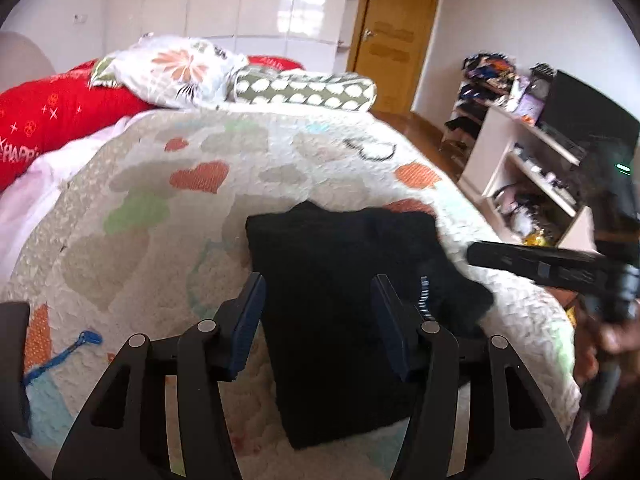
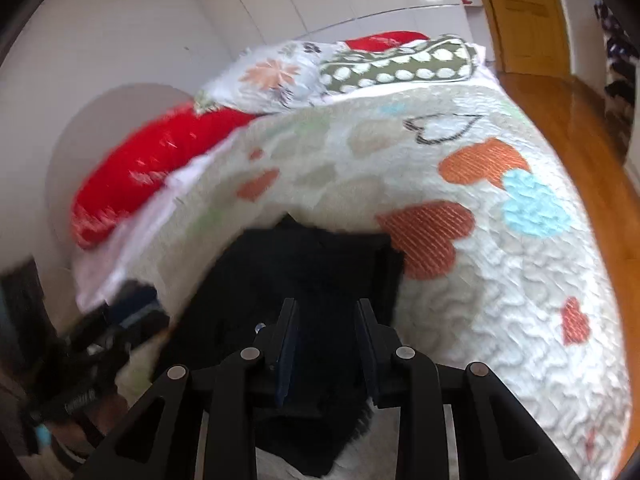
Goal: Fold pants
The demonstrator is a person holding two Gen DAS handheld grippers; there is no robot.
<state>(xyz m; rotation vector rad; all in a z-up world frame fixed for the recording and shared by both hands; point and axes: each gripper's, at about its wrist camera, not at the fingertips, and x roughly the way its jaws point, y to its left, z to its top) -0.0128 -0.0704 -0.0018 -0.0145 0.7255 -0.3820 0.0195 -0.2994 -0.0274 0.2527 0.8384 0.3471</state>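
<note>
One folded pair of black pants (image 1: 344, 312) is seen ahead of the wide-open, empty left gripper (image 1: 320, 320); the right gripper (image 2: 326, 344) is held part-open above it, its grasp obscured by blur.

Pants (image 1: 344, 312) on the bedspread (image 1: 248, 160), pillows (image 1: 180, 68) behind, shelf unit (image 1: 520, 168) right.

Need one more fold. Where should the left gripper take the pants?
Probably the near short edge of the pants, coming in low from the near side. They lie as a flat, narrow rectangle running away from the left gripper, whose open jaws already straddle its width.
</note>
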